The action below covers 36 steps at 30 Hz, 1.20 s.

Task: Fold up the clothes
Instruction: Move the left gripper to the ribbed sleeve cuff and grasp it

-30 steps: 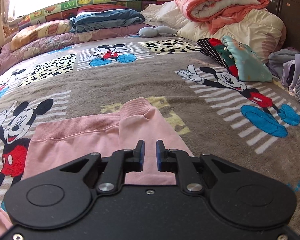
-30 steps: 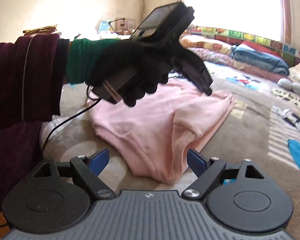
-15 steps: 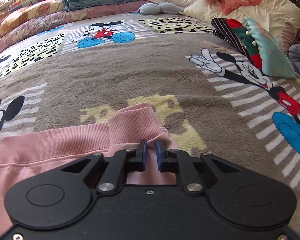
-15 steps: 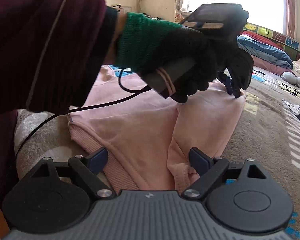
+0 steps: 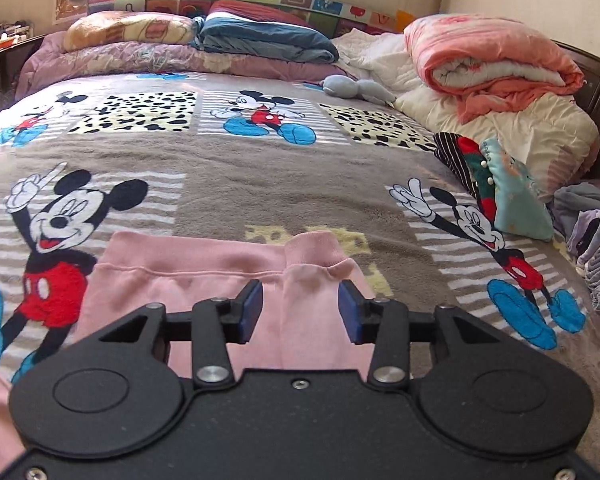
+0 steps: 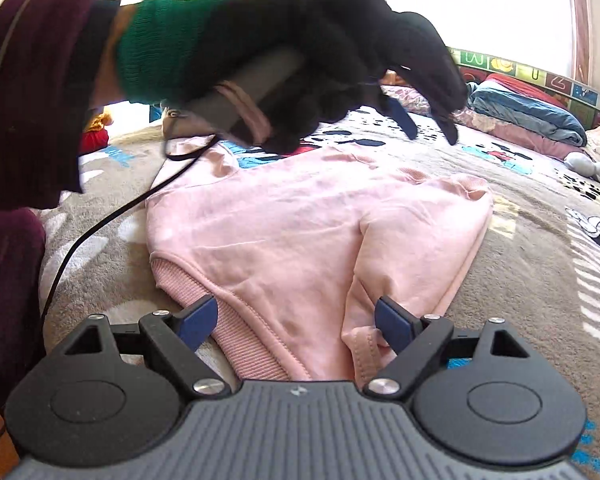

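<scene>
The left gripper (image 5: 300, 307) is being held with its blue fingers (image 5: 250, 310) parted partway, having just been opening, and nothing is being pinched: the pink sweater (image 5: 228, 280) is lying below and ahead of them, its folded-over sleeve with the ribbed cuff (image 5: 314, 246) showing in the gap between the two pads. In the right wrist view the same gripper (image 6: 432, 120) is being carried above the garment, well clear of the cloth and pointing downward at a slant, by a black-gloved left hand (image 6: 340, 64) with a green cuff and a dark red sleeve (image 6: 32, 88); a black cable (image 6: 100, 224) is trailing from the handle across the bed. The right gripper (image 6: 296, 320) is being kept wide apart, its fingers (image 6: 198, 320) straddling the near ribbed hem and a folded edge of the pink sweater (image 6: 300, 236); whether the pads are touching the cloth cannot be told, and no grip is being made. The sweater is being left spread on the cartoon-mouse blanket (image 5: 260, 184) just ahead of both pairs of fingers.
</scene>
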Each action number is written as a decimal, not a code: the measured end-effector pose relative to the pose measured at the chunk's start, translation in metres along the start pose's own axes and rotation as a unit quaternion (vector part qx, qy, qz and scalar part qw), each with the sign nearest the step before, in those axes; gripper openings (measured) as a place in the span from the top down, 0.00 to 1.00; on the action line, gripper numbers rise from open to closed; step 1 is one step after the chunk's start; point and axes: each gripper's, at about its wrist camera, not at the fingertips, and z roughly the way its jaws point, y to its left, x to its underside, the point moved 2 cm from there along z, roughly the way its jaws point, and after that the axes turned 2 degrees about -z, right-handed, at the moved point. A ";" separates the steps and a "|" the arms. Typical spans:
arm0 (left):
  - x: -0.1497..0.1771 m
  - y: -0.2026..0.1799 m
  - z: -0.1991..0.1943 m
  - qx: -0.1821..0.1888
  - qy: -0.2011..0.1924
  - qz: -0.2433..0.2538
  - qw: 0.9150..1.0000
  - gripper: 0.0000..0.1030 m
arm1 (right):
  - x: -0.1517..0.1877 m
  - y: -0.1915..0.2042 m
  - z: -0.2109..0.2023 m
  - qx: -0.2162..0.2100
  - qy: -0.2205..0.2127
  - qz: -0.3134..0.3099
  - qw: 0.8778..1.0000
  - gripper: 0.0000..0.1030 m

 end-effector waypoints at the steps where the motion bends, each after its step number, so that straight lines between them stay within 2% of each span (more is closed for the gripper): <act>1: 0.009 0.010 -0.016 -0.001 -0.009 -0.016 1.000 0.56 | -0.001 0.000 -0.006 0.001 -0.005 0.009 1.000 0.18; 4: 0.034 0.041 -0.066 -0.003 -0.036 -0.065 0.997 0.47 | -0.002 0.003 -0.031 0.007 -0.020 0.024 0.999 0.18; 7: 0.064 0.070 -0.098 -0.011 -0.048 -0.109 0.993 0.44 | 0.001 0.000 -0.051 0.011 -0.030 0.053 0.998 0.18; 10: 0.093 0.098 -0.116 -0.025 -0.053 -0.156 0.986 0.44 | 0.008 -0.012 -0.067 0.028 -0.043 0.120 0.991 0.18; 12: 0.114 0.122 -0.126 -0.031 -0.049 -0.191 0.980 0.42 | 0.020 -0.024 -0.072 0.031 -0.050 0.191 0.980 0.18; 15: 0.134 0.150 -0.136 -0.033 -0.039 -0.233 0.971 0.40 | 0.039 -0.043 -0.079 0.035 -0.062 0.295 0.953 0.19; 19: 0.145 0.175 -0.141 -0.022 -0.035 -0.285 0.958 0.40 | 0.054 -0.058 -0.079 0.027 -0.076 0.381 0.921 0.35; 20: 0.147 0.180 -0.142 -0.018 -0.036 -0.300 0.953 0.40 | 0.054 -0.059 -0.078 0.025 -0.080 0.388 0.918 0.35; 24: 0.150 0.192 -0.140 -0.003 -0.037 -0.341 0.939 0.39 | 0.051 -0.052 -0.071 0.015 -0.083 0.388 0.918 0.36; 29: 0.150 0.214 -0.130 0.009 -0.045 -0.397 0.917 0.40 | 0.035 -0.024 -0.059 -0.001 -0.059 0.327 0.943 0.36; 32: 0.142 0.230 -0.121 0.013 -0.056 -0.418 0.907 0.41 | 0.031 -0.012 -0.053 -0.014 -0.048 0.304 0.951 0.36; 34: 0.137 0.246 -0.115 0.015 -0.067 -0.439 0.896 0.45 | 0.030 -0.007 -0.052 -0.022 -0.046 0.299 0.953 0.36; 36: 0.134 0.263 -0.109 0.019 -0.077 -0.466 0.881 0.46 | 0.029 -0.005 -0.052 -0.029 -0.046 0.298 0.953 0.36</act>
